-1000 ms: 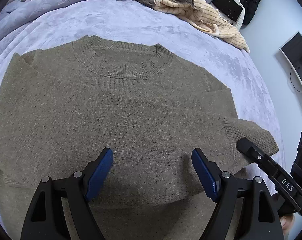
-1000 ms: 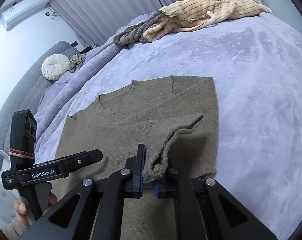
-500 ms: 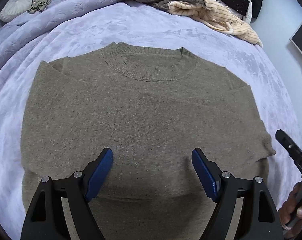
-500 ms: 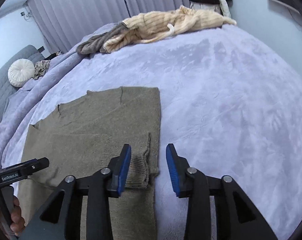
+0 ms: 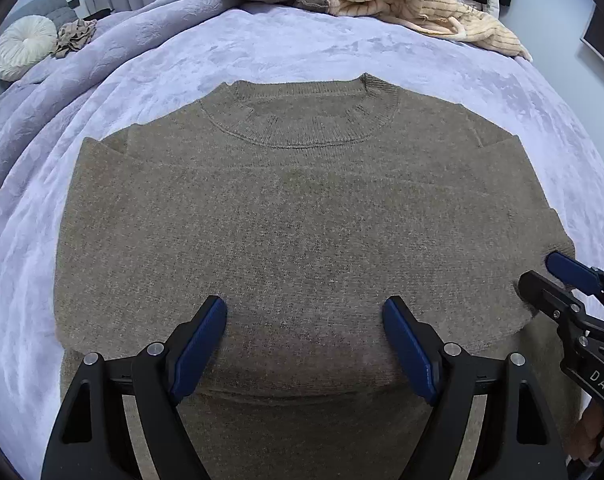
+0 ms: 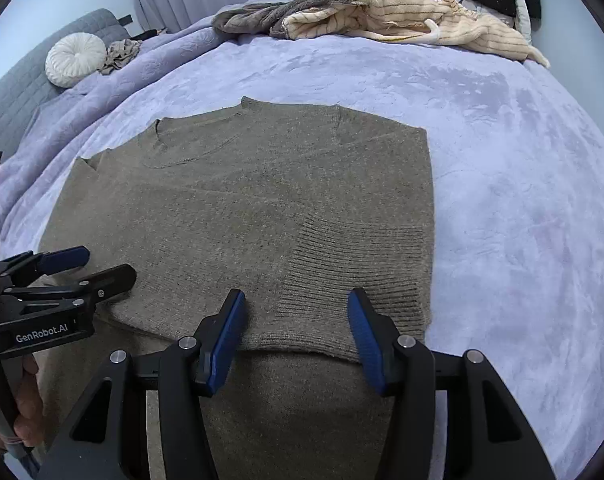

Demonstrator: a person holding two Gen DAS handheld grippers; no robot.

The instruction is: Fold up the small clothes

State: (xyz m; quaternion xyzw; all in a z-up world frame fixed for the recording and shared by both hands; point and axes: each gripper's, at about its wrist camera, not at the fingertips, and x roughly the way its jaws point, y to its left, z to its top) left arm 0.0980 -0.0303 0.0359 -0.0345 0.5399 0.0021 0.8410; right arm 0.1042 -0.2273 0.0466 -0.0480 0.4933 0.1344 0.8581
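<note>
An olive-brown knit sweater (image 5: 302, 220) lies flat on the lilac bedspread (image 5: 262, 52), neck away from me, both sleeves folded across its chest. It also shows in the right wrist view (image 6: 262, 208), with the ribbed cuff (image 6: 361, 264) of the upper sleeve at the sweater's right edge. My left gripper (image 5: 305, 324) is open and empty above the sweater's lower middle. My right gripper (image 6: 297, 316) is open and empty just above the ribbed cuff. The right gripper also shows at the right edge of the left wrist view (image 5: 549, 276).
A heap of cream striped and grey clothes (image 5: 381, 0) lies at the far side of the bed. A round white cushion (image 5: 22, 46) and a small crumpled beige garment (image 5: 76, 36) sit at the far left. A dark screen (image 5: 603, 36) is at the right.
My right gripper let go of the sleeve cuff, which now lies flat across the sweater, and opened wider. Both grippers have drawn back a little from the sweater.
</note>
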